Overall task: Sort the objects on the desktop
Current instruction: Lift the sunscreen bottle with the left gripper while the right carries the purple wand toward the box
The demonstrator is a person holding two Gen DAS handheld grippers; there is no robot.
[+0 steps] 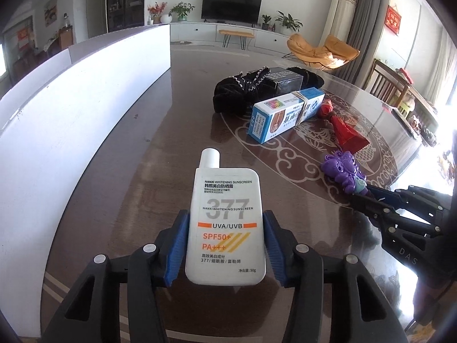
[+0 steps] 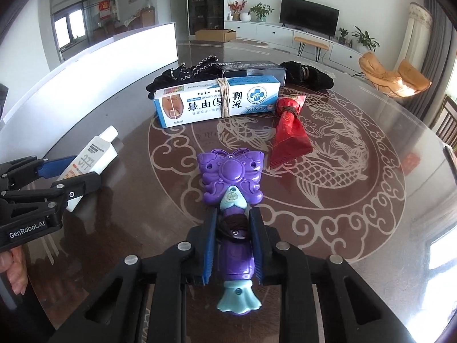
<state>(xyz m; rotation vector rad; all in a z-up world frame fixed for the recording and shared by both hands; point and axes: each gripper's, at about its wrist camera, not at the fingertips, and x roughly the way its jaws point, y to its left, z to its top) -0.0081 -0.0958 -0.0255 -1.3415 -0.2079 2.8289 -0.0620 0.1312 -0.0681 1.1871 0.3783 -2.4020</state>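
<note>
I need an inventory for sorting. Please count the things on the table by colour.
White: 1, sunscreen bottle
Purple: 1, butterfly toy
Red: 1, folded packet
Blue-white: 1, cream box
Black: 2, dark box, velvet cloth
Total: 6

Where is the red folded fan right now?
The red folded fan lies on the table in the right wrist view, just right of the purple butterfly toy and touching the right end of the blue-and-white cream box.

A glossy brown table [image 2: 357, 171] carries a blue-white box [image 2: 217, 100], black fabric [image 2: 311, 75] and a red packet [image 2: 290, 131].
</note>
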